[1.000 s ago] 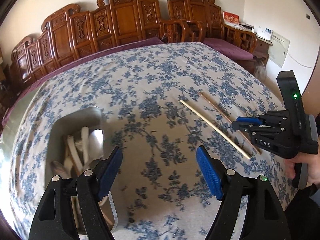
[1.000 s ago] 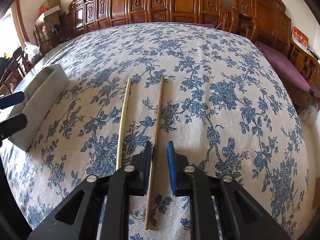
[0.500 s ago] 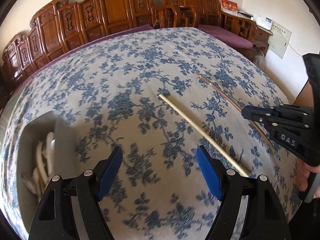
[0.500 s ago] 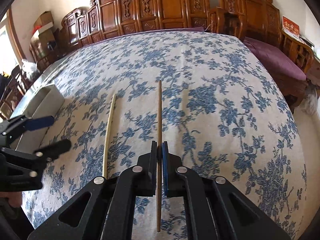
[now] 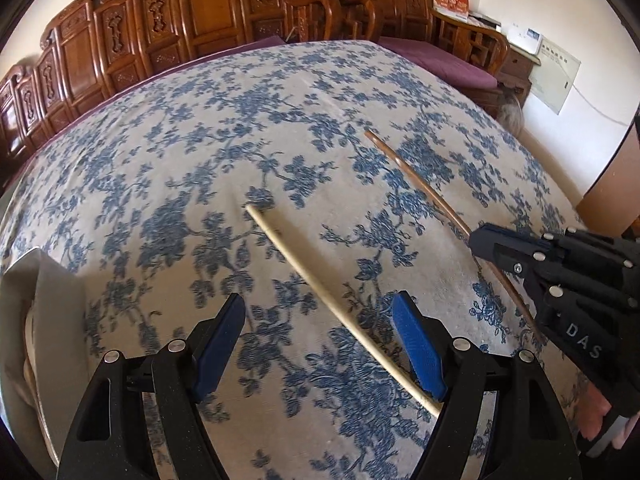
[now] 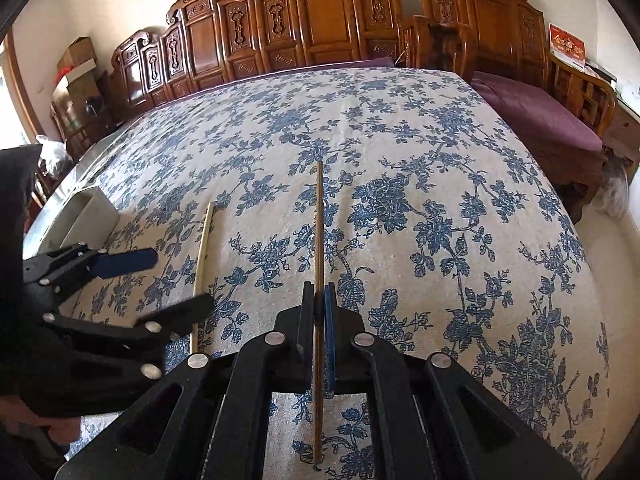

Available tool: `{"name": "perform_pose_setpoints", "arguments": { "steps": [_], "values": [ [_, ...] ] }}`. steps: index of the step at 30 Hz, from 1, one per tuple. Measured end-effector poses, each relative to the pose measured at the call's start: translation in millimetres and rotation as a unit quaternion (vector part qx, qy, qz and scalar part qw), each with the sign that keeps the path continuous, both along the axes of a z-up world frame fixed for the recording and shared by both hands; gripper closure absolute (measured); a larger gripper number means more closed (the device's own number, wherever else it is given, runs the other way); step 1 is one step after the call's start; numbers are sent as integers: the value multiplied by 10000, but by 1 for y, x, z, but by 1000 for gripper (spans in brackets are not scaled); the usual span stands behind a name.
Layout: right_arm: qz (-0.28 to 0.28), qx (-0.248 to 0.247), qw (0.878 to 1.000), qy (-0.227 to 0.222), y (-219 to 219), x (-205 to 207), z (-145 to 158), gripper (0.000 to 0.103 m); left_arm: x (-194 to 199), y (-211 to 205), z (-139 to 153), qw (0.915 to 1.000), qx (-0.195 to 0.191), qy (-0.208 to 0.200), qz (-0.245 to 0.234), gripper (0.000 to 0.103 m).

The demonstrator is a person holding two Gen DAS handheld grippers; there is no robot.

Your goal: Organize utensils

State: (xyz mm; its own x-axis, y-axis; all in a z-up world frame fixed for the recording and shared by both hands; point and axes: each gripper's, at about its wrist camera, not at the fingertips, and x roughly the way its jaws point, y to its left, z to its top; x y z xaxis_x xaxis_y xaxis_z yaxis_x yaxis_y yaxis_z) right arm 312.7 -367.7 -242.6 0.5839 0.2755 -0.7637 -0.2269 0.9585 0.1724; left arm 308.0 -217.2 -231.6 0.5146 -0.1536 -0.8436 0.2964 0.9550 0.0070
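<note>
Your right gripper (image 6: 319, 312) clamps the brown chopstick (image 6: 319, 216) near its near end | your left gripper (image 5: 320, 344) gapes over the pale chopstick (image 5: 320, 292), just beside the brown one | light, stiff, slick: pinch mid-shaft | utensil holder (image 6: 86, 216) beyond the pale chopstick.

A lived-in home: carved wooden chairs (image 6: 320, 20) line the wall behind a table under a blue-flowered cloth (image 6: 440, 200), cardboard boxes (image 6: 76, 64) piled in one corner

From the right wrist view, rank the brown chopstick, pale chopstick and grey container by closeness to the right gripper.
1. Brown chopstick: clamped in the shut right gripper.
2. Pale chopstick: lying just left.
3. Grey container: far left, at the table edge.
</note>
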Motion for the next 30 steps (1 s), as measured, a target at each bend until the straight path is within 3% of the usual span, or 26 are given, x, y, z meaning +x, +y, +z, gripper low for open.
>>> {"name": "perform_pose_setpoints", "arguments": {
  "steps": [4,10,12,16,30],
  "values": [
    [12,-19,10000,-3,0,0,0,97,-4,-4,-7,9997,218,-25,-68,40],
    [22,-45,10000,-17,2,-1,1,97,-7,8,-4,9999,121,39,-51,76],
    [45,-97,9999,-19,5,-2,0,97,-9,13,-3,9998,161,48,-49,93],
    [99,-151,9998,-49,12,-3,2,97,-12,25,-3,9997,240,63,10,98],
    [401,49,9989,-220,52,-6,23,97,-32,74,28,9997,139,-181,128,99]
  ]
}}
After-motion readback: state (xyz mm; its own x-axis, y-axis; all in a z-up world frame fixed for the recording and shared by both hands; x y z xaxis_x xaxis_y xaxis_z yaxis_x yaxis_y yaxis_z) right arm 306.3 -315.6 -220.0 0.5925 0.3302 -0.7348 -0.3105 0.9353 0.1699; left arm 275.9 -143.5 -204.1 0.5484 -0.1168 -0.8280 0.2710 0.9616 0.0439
